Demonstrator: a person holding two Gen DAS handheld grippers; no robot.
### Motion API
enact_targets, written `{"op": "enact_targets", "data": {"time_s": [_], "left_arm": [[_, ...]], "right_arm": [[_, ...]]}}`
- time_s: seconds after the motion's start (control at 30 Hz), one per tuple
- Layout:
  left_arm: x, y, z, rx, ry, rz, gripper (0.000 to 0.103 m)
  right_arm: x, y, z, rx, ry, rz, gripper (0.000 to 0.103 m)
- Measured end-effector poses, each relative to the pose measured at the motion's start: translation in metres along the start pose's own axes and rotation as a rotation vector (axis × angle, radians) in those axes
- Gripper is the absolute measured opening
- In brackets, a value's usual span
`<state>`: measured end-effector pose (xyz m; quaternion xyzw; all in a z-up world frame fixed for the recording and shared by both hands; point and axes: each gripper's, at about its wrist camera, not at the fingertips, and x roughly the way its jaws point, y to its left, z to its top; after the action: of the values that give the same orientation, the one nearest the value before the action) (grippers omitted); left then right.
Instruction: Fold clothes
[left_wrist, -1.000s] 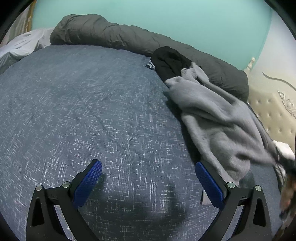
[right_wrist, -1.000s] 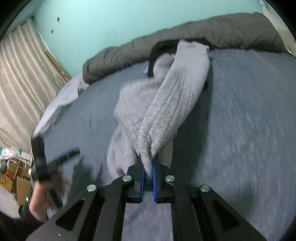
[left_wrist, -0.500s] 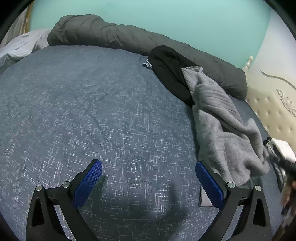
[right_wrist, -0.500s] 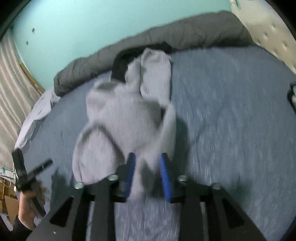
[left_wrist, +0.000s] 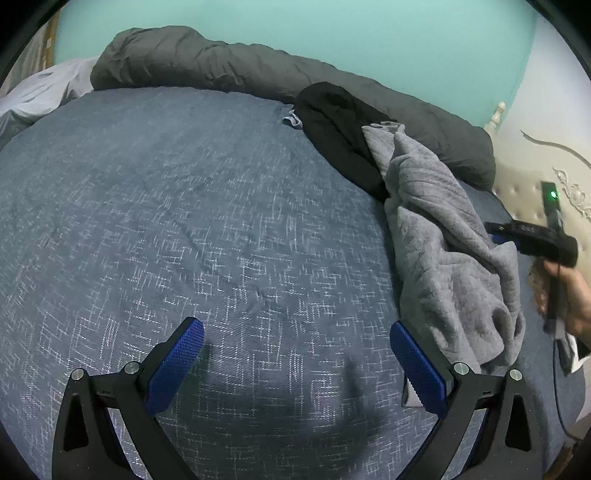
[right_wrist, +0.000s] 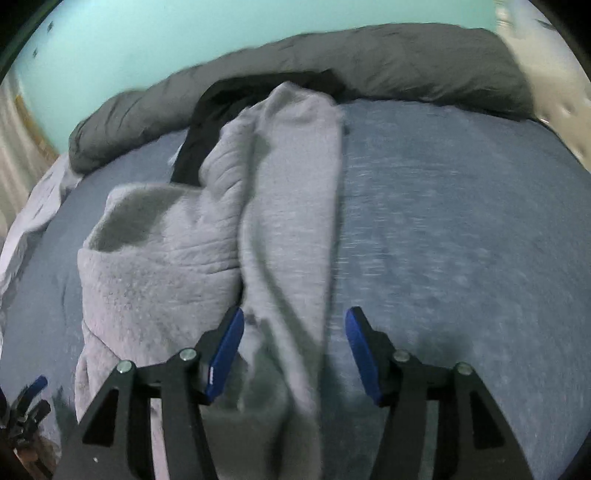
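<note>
- Grey fleece garment (right_wrist: 207, 258) lies bunched at frame centre on the blue bed (right_wrist: 443, 221); right tongs (right_wrist: 293, 350) are opening, cloth between them, unpressed.
- Left tongs (left_wrist: 295, 365) gape wide, empty.
- Risk: released fleece may slump into creases.

- My bed cover (left_wrist: 184, 229) is dark blue with fine white crosshatching.
- The sweater (right_wrist: 288, 206) is pale grey, ribbed.
- A black garment (left_wrist: 332, 122) lies beside it.
- The duvet (left_wrist: 221, 70) is charcoal; the wall (left_wrist: 332, 33) is turquoise.
- My gripper (left_wrist: 295, 358) pads are blue.
</note>
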<state>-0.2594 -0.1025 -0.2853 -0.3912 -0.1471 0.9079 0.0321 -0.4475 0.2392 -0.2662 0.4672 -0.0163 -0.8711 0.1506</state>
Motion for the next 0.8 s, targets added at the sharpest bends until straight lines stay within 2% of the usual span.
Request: {"op": "enact_targets", "data": {"time_s": [0.1,0.13,0.2,0.27,0.43,0.57,0.8], "left_arm": [[0.002,0.001,-0.001,-0.004,0.004,0.002,0.103],[0.002,0.001,-0.002,-0.003,0.006,0.002,0.103],[0.003,0.001,-0.002,-0.001,0.009,0.002,0.103],[0.003,0.000,-0.002,0.000,0.011,-0.001,0.103],[0.003,0.000,-0.002,-0.003,0.011,-0.010,0.103],[-0.001,0.000,-0.001,-0.009,0.005,-0.014,0.103],[-0.004,-0.005,-0.001,-0.009,-0.003,-0.020,0.103]], "right_arm": [[0.029,0.020,0.003,-0.109,0.088,-0.051,0.057],[0.036,0.023,0.002,-0.122,0.106,-0.058,0.052],[0.045,0.025,-0.001,-0.119,0.127,-0.069,0.023],[0.041,0.022,-0.005,-0.105,0.106,-0.068,0.011],[0.001,0.008,-0.017,-0.083,0.007,-0.035,0.008],[-0.051,-0.021,-0.038,0.011,-0.070,0.000,0.007],[-0.144,-0.078,-0.121,0.192,-0.156,-0.013,0.007]]}}
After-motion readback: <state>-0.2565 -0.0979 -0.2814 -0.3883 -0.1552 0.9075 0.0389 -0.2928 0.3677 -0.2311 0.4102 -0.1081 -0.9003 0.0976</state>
